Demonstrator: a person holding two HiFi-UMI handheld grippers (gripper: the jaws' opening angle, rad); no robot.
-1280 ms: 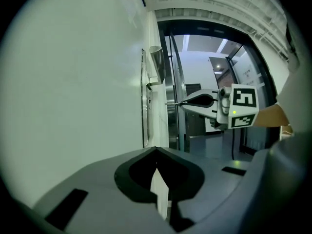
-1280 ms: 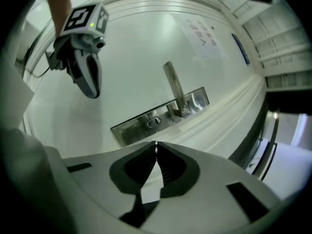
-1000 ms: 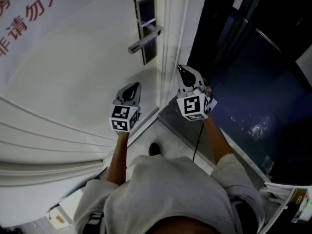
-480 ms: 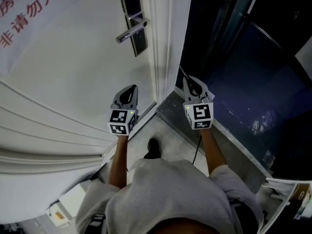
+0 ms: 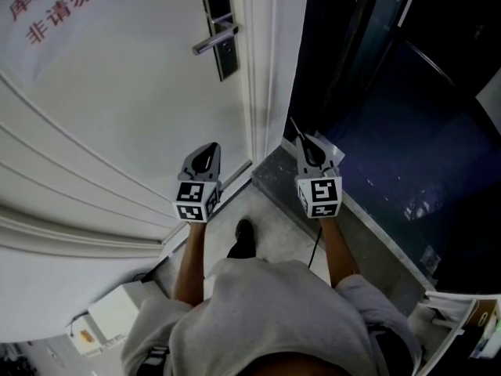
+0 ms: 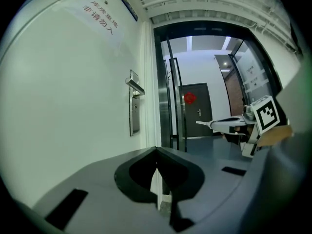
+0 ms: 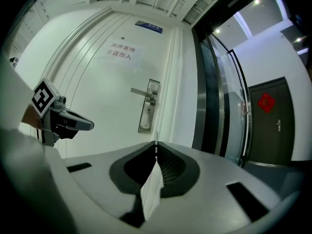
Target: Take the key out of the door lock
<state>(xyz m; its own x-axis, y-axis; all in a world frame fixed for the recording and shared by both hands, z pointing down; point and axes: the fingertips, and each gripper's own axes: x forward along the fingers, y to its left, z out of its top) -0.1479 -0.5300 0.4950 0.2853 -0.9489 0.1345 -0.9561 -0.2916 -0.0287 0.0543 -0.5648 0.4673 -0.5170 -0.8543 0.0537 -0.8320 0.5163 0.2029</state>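
We keep the right gripper (image 5: 302,144) clenched on what appears to be the key (image 7: 156,144), blade along the jaws. The door lock (image 5: 221,28) lies ahead-left, well apart. The left gripper (image 5: 208,150) is closed and empty.

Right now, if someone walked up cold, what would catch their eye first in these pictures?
Probably the big white door filling the left, with its red-lettered sign in the top corner and the silver lever handle near its edge. Next, the left tongs and right tongs held low before it, both shut, the right pinching a thin metal sliver beside the dark glass corridor.
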